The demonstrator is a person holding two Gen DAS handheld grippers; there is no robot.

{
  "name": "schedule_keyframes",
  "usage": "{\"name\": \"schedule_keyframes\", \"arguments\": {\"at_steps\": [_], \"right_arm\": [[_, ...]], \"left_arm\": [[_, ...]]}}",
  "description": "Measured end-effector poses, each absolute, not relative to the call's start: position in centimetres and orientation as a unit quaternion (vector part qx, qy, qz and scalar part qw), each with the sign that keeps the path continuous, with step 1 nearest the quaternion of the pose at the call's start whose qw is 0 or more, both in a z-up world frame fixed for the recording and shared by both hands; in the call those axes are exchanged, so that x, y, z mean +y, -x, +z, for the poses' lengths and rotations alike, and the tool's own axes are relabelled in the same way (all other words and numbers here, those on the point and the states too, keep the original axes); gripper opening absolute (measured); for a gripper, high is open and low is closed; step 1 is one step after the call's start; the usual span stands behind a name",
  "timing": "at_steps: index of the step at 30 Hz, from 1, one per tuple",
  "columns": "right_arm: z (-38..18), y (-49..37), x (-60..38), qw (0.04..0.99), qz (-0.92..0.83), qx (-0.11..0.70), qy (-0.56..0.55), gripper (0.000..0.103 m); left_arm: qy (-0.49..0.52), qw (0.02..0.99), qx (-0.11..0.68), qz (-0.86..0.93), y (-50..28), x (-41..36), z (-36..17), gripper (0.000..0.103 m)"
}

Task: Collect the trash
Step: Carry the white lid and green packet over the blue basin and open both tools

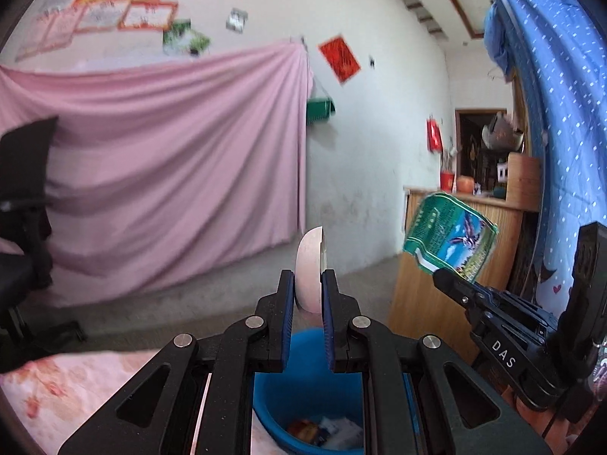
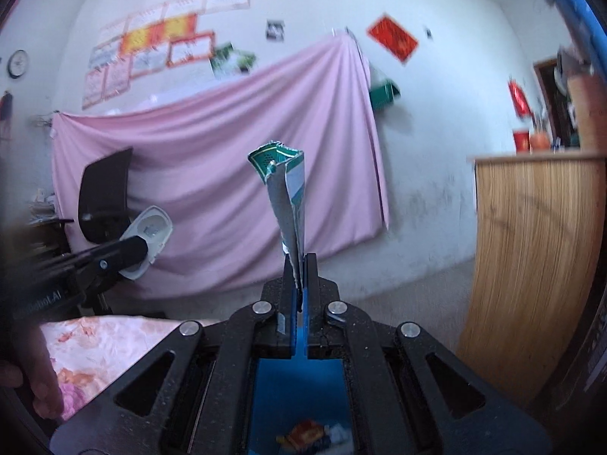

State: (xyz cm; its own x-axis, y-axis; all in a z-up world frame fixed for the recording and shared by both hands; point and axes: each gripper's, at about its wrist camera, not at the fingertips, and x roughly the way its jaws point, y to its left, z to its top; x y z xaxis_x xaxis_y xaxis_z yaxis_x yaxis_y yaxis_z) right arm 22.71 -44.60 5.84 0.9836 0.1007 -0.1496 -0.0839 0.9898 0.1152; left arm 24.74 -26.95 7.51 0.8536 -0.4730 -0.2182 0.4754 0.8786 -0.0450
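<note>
My left gripper (image 1: pixel 308 276) is shut on a white oval plastic lid (image 1: pixel 309 265), held edge-on above a blue bucket (image 1: pixel 303 390). In the right wrist view the same white lid (image 2: pixel 150 233) shows its hollow side at the left, at the tip of the left gripper (image 2: pixel 142 250). My right gripper (image 2: pixel 300 265) is shut on a green snack wrapper (image 2: pixel 286 189), which stands up folded from the fingers. From the left wrist view the wrapper (image 1: pixel 449 237) hangs at the right in the right gripper (image 1: pixel 442 278). The bucket (image 2: pixel 299 390) lies below both grippers, with some trash at its bottom.
A floral cloth (image 1: pixel 72 390) covers the surface at the lower left. A wooden cabinet (image 2: pixel 531 265) stands at the right, a black office chair (image 2: pixel 104 193) at the left, and a pink sheet (image 1: pixel 163 167) hangs on the far wall. A hand (image 2: pixel 34 379) holds the left gripper.
</note>
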Motion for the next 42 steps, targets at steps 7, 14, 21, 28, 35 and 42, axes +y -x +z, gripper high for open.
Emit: {"name": "schedule_keyframes", "arguments": {"at_steps": [7, 14, 21, 28, 35, 42], "right_arm": [[3.5, -24.6, -45.5, 0.987, 0.033, 0.147, -0.062, 0.029], [1.3, -26.2, -46.1, 0.973, 0.029, 0.219, -0.061, 0.029], [-0.5, -27.8, -46.0, 0.957, 0.032, 0.284, -0.055, 0.030], [-2.0, -28.9, -45.8, 0.942, 0.038, 0.328, -0.051, 0.033], [-2.5, -29.1, -46.2, 0.936, 0.038, 0.344, -0.060, 0.039], [-2.5, -29.2, -46.6, 0.935, 0.024, 0.348, -0.069, 0.070]], "left_arm": [[0.010, 0.945, 0.203, -0.255, -29.1, -28.5, 5.5, 0.011], [0.006, 0.918, 0.297, -0.263, -32.3, -30.1, 3.5, 0.011], [0.003, 0.899, 0.351, -0.263, -33.7, -30.6, 1.8, 0.011], [0.000, 0.885, 0.387, -0.259, -34.8, -31.1, 1.1, 0.011], [0.011, 0.866, 0.425, -0.263, -35.8, -31.0, -0.3, 0.013], [0.015, 0.866, 0.432, -0.249, -35.5, -29.9, -0.3, 0.034]]}}
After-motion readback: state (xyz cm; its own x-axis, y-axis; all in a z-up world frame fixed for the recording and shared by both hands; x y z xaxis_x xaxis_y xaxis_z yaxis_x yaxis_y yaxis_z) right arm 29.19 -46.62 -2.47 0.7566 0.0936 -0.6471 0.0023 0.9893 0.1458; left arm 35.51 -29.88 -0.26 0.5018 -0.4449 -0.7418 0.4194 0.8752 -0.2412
